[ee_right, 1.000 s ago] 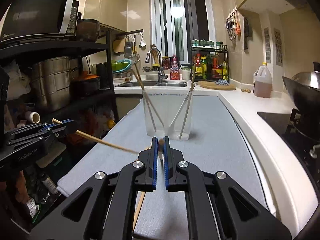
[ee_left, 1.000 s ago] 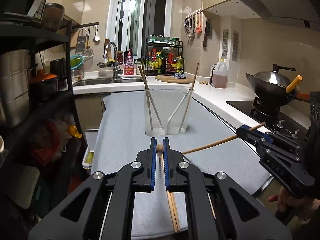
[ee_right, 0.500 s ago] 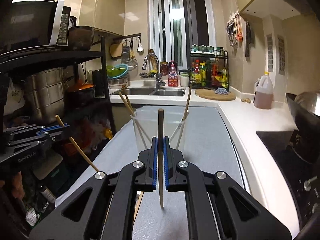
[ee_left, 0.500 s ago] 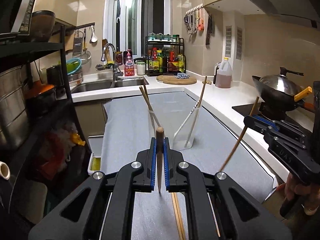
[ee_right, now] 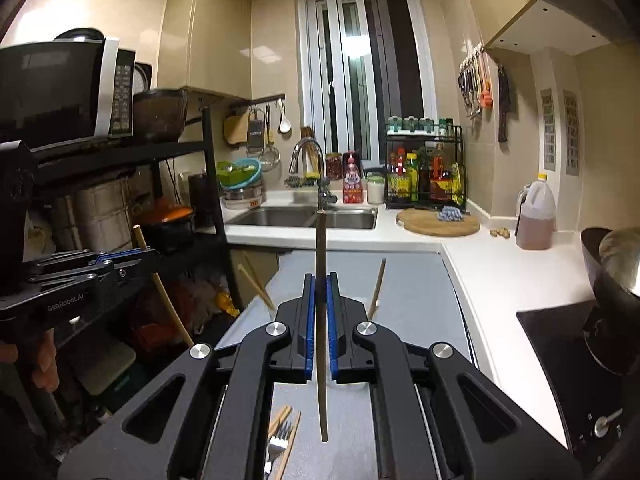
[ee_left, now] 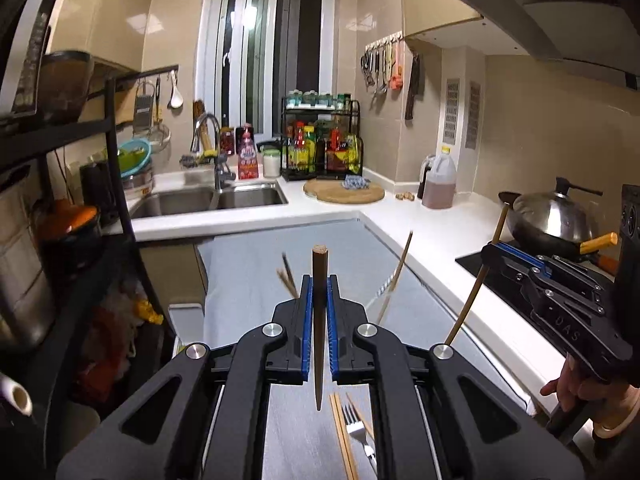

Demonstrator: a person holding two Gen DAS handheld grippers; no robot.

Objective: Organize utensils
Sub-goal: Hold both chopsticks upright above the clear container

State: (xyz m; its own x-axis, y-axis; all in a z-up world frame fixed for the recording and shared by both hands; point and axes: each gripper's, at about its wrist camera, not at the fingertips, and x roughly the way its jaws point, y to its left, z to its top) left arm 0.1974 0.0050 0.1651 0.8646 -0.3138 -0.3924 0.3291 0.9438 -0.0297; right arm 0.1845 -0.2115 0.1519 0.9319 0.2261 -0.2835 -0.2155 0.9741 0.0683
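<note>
Left tool [ee_left: 319, 280] clenched on a dark chopstick [ee_left: 319, 320] standing upright at frame centre, right tool [ee_right: 319, 280] clenched on another upright chopstick [ee_right: 321, 320], fork [ee_left: 360, 432] and loose chopsticks [ee_left: 342, 436] lying on the grey surface [ee_left: 248, 276] at lower centre

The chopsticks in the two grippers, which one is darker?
The left gripper holds the darker, brown chopstick. The right gripper's chopstick is paler and tan, as the left view shows.
</note>
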